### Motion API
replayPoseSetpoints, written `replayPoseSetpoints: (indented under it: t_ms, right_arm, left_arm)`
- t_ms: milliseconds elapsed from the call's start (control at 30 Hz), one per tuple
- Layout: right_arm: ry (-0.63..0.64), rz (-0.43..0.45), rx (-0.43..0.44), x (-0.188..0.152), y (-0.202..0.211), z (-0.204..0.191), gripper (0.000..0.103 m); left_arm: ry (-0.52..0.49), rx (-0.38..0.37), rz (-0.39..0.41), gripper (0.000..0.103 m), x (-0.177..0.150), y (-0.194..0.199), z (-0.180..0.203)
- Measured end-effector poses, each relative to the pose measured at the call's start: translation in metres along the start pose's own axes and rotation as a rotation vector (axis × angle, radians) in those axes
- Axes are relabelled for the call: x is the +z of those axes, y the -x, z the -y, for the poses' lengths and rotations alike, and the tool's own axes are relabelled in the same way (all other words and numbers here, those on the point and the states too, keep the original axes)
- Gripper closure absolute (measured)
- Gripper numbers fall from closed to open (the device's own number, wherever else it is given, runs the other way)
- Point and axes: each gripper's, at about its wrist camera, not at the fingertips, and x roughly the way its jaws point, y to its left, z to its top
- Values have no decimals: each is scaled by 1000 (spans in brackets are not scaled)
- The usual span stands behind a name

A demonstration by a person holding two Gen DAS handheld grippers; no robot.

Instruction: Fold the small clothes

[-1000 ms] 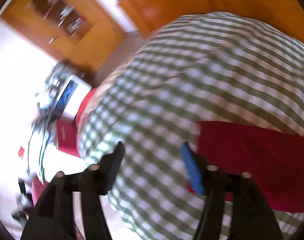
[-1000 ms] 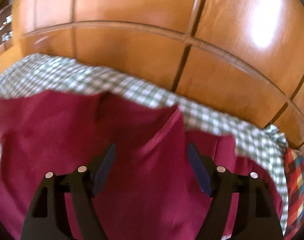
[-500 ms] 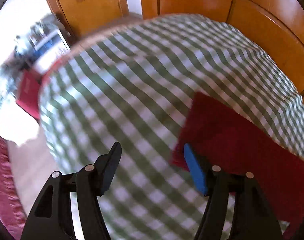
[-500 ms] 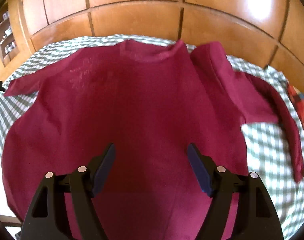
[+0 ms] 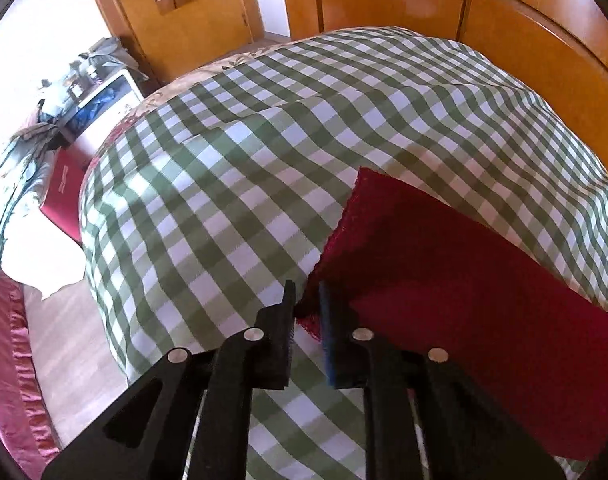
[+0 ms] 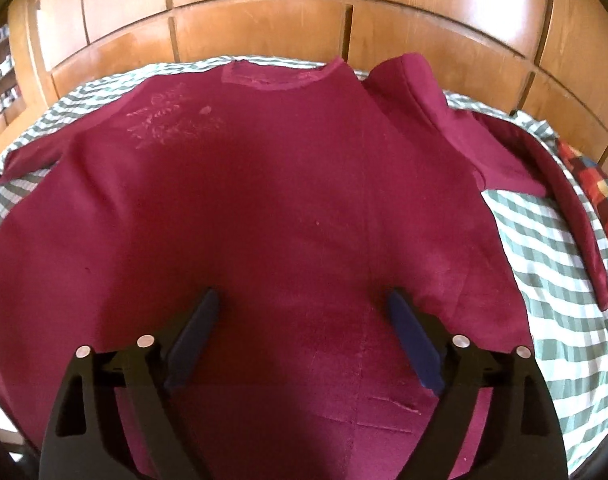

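A dark red long-sleeved shirt (image 6: pixel 288 208) lies flat on the green checked bedcover (image 6: pixel 560 320), collar toward the wooden headboard. Its right sleeve (image 6: pixel 504 152) is bent and folded over itself. My right gripper (image 6: pixel 304 316) is open and empty, hovering over the shirt's lower middle. In the left wrist view the shirt's left sleeve (image 5: pixel 464 280) lies on the bedcover (image 5: pixel 232 184). My left gripper (image 5: pixel 306 304) is shut on the corner of the sleeve cuff, low at the cloth.
A wooden headboard (image 6: pixel 304 12) runs behind the bed. A multicoloured plaid cloth (image 6: pixel 596 184) lies at the bed's right edge. Left of the bed are a wooden door (image 5: pixel 184 20), a cluttered white stand (image 5: pixel 104 104), a red item (image 5: pixel 64 188) and floor (image 5: pixel 64 340).
My left gripper has swung steady over the sleeve end and closed on the cuff corner. My right gripper pulled back from the shirt and stays open above it.
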Motion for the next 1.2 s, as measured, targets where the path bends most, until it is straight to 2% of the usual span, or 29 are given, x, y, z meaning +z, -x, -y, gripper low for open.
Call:
replayPoseSetpoints:
  t_ms: [33,100,167,233,300,367,467,567,633,700,767,867,933,1000,1067,1200]
  right_arm:
    - [-3,-1,7,0,0,1,16]
    - [-6,-2,18,1,0,4,16]
    - [-12,-12,43,4,1,7,16]
    - [-56,-20,92,9,7,19,19]
    - [-127,-14,123,12,14,37,32]
    - [-220,7,127,13,23,64,34]
    - [-388,48,65,6,38,122,35]
    - [-508,84,-141,-11,58,184,37]
    - [-500,95,-252,-19,66,209,37]
    - [-459,97,-340,-20,67,226,37]
    - [-407,90,-391,-16,61,235,37]
    - [-323,63,-419,-10,41,241,39]
    - [-270,13,-454,-2,17,245,49]
    - [-283,-35,-437,-3,1,256,80]
    - [-326,-21,-422,-2,10,267,94]
    - [-436,138,-370,11,72,289,95]
  left_arm:
    - [11,0,21,75,-3,8,2]
    - [32,-34,104,64,-10,32,8]
    - [11,-104,159,64,-24,55,25]
    - [-53,-202,205,64,-42,82,50]
    - [-128,-306,249,64,-64,109,78]
    - [-235,-411,292,64,-96,138,114]
    - [-390,-559,318,63,-150,174,166]
    - [-523,-654,296,61,-199,195,213]
    - [-606,-680,281,56,-238,203,244]
    - [-659,-707,231,56,-262,201,266]
    - [-696,-719,190,56,-283,198,285]
    - [-736,-696,211,56,-309,202,300]
    - [-759,-668,218,56,-318,195,308]
    - [-770,-645,217,55,-329,188,310]
    - [-770,-651,237,54,-333,187,311]
    - [-762,-661,219,52,-331,185,310]
